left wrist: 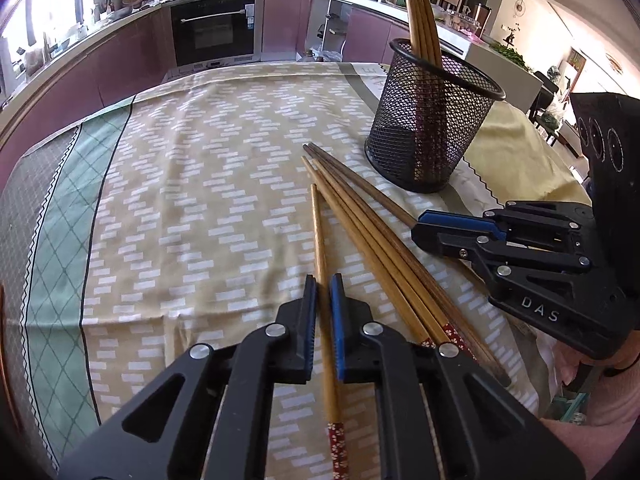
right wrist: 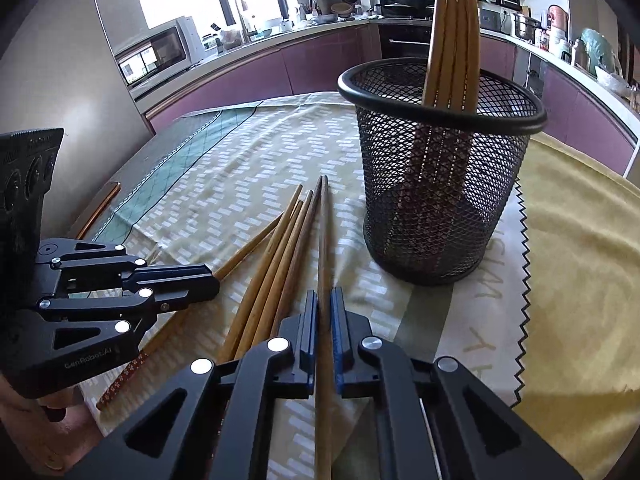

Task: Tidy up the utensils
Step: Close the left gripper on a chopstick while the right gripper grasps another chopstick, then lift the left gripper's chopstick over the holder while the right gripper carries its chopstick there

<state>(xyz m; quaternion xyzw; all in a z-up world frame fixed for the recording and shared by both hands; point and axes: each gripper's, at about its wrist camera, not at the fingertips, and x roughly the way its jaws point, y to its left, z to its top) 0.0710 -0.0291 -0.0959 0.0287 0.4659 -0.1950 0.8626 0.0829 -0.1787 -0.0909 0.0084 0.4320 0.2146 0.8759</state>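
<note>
Wooden chopsticks lie mid-tabletop beside the black mesh cup (left wrist: 434, 120); left gripper (left wrist: 323, 300) and right gripper (right wrist: 324, 312) each pinch one, which could pivot and slip when lifted.

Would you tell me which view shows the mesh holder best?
The right wrist view: the mesh holder looms close, whole, with chopsticks standing inside. The left wrist view shows it smaller, off to the upper right.

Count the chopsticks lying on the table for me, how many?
5. One light chopstick sits in the left claw, one dark chopstick in the right claw, and three loose chopsticks lie between them. Others could hide under the claws.
</note>
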